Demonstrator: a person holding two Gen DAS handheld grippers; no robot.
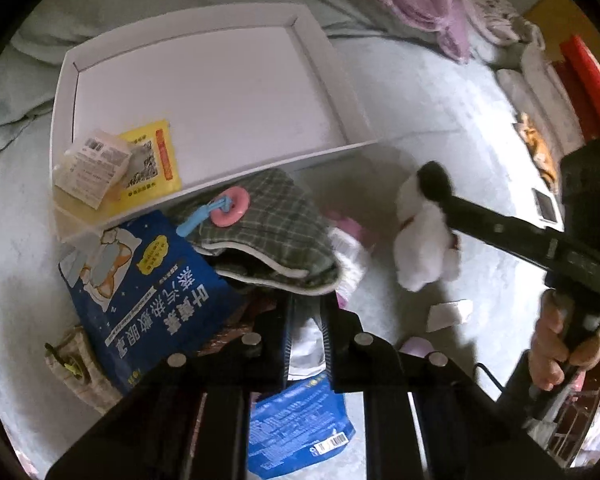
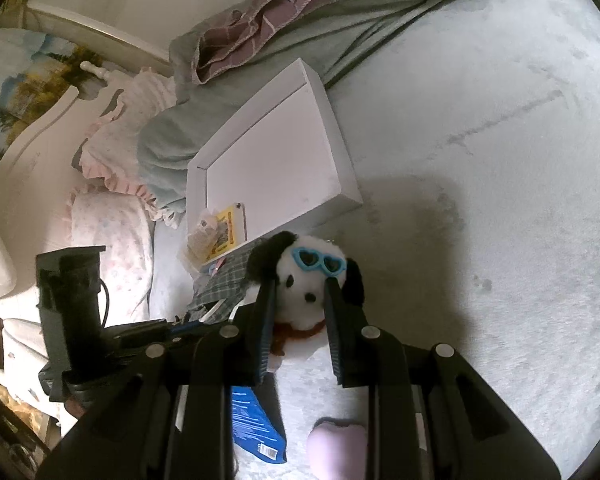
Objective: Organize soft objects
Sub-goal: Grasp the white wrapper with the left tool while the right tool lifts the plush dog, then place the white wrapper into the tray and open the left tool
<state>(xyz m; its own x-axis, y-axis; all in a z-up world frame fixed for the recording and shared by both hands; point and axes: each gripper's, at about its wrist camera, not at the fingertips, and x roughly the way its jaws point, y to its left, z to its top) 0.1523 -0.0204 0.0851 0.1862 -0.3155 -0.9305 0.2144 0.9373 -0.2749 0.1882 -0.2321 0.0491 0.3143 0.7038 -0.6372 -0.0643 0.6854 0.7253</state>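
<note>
Left wrist view: left gripper (image 1: 306,312) points steeply down into a pile on the bed (image 1: 440,120), jaws nearly together, pinching white cloth (image 1: 306,340) just below the green plaid fabric (image 1: 272,224).
Only here: blue package (image 1: 148,292), pink ring toy (image 1: 230,208) on the plaid, hand (image 1: 560,340) on the right gripper's handle.
Right wrist view: right gripper (image 2: 300,292) clamped on the plush dog's (image 2: 312,280) head.
Only here: dog's face, with blue heart sunglasses (image 2: 318,261), black ears, red collar.
Both views: white tray (image 2: 332,128) behind the dog, yellow leaflet (image 2: 226,232) inside.
</note>
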